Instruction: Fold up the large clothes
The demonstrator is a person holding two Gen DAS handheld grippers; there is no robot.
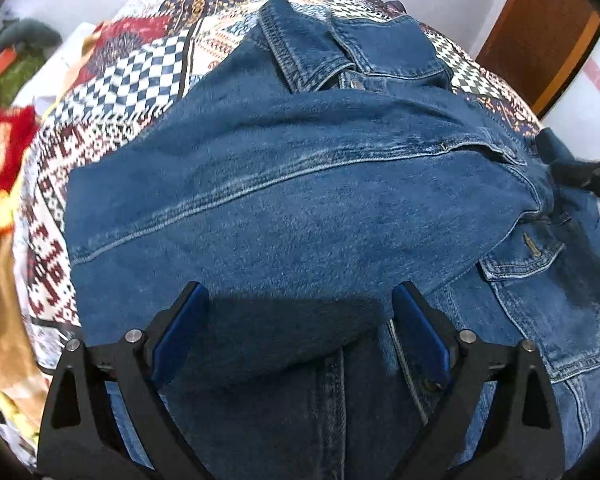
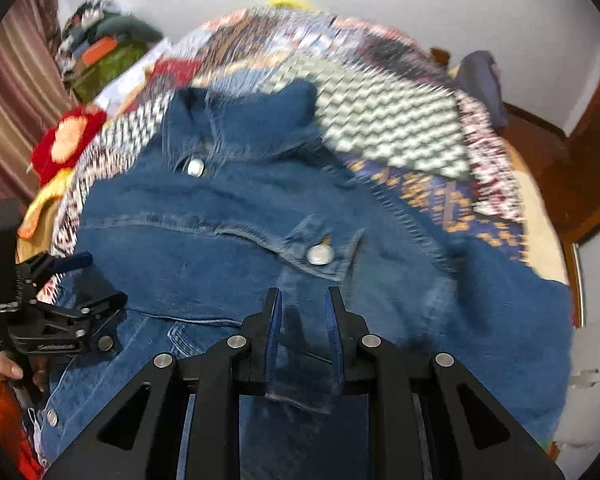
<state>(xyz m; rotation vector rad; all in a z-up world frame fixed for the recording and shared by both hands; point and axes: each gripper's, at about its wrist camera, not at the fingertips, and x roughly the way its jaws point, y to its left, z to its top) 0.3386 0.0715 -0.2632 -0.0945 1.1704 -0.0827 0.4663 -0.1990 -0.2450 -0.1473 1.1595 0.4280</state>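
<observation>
A blue denim jacket [image 1: 284, 208] lies spread on a bed covered by a patchwork bedspread [image 1: 140, 76], its collar [image 1: 300, 40] toward the far end.

In the left wrist view, the left tool [image 1: 300, 304] hangs over the jacket with its blue-padded fingers [image 1: 180, 332] wide apart and nothing between them. A sleeve [image 1: 260, 176] is folded across the jacket's body, running from the lower left up to the right, where the dark tip of the right tool [image 1: 580, 172] meets the cloth near a pocket flap [image 1: 524, 256]. This view shows the long seam of that sleeve sharply; the other view does not.

The right wrist view is blurred. At its left edge the left tool [image 2: 72, 276] appears from the side, held by a hand [image 2: 4, 368] with an orange cuff. The right tool [image 2: 302, 300] sits low over the jacket [image 2: 228, 240], its fingers [image 2: 274, 320] a narrow gap apart with a fold of denim between them; whether they pinch it I cannot tell. Only this view shows two metal buttons, one below the collar [image 2: 196, 167] and one on a chest pocket [image 2: 320, 255].

A heap of clothes [image 2: 100, 52] is stacked at the bed's far left, beside a striped curtain [image 2: 12, 112]. A red and orange knitted piece [image 2: 66, 140] lies on the bed's left edge. The wall behind is white, and brown wooden furniture [image 1: 540, 32] stands at the right.
</observation>
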